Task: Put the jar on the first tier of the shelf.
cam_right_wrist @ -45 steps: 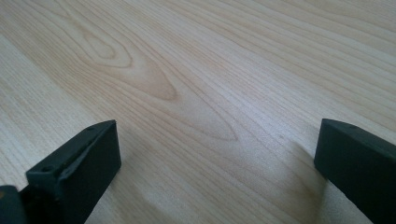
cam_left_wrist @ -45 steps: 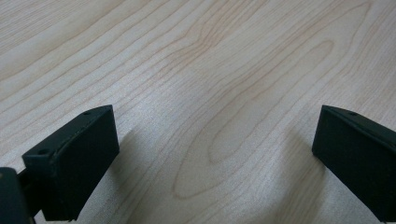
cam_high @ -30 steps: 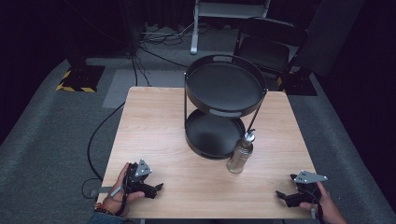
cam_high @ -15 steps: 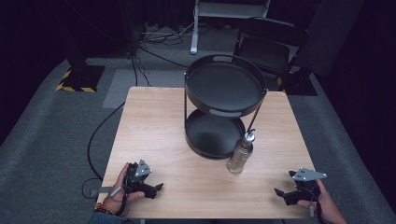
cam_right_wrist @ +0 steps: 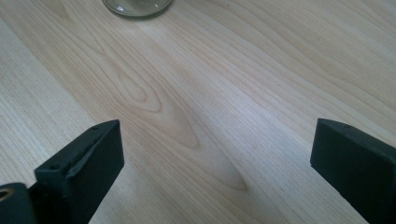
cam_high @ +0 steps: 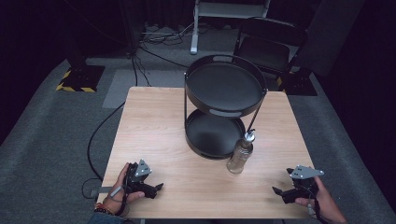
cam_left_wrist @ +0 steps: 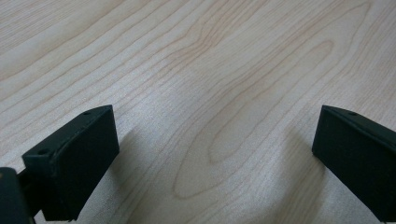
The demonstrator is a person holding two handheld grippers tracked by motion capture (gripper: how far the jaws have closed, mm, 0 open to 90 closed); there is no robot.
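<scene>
While both hands rest at the near edge of the wooden table (cam_high: 154,121), the left gripper (cam_high: 155,188) and the right gripper (cam_high: 278,192) lie low over bare wood, each with its 2 black jaws spread wide and nothing between them. A clear glass bottle (cam_high: 240,156) with a metal pourer stands upright between them, nearer the right gripper, just beside the lower tray of a black 2-tier round rack (cam_high: 224,88). Its base (cam_right_wrist: 136,6) edges the right gripper view.
</scene>
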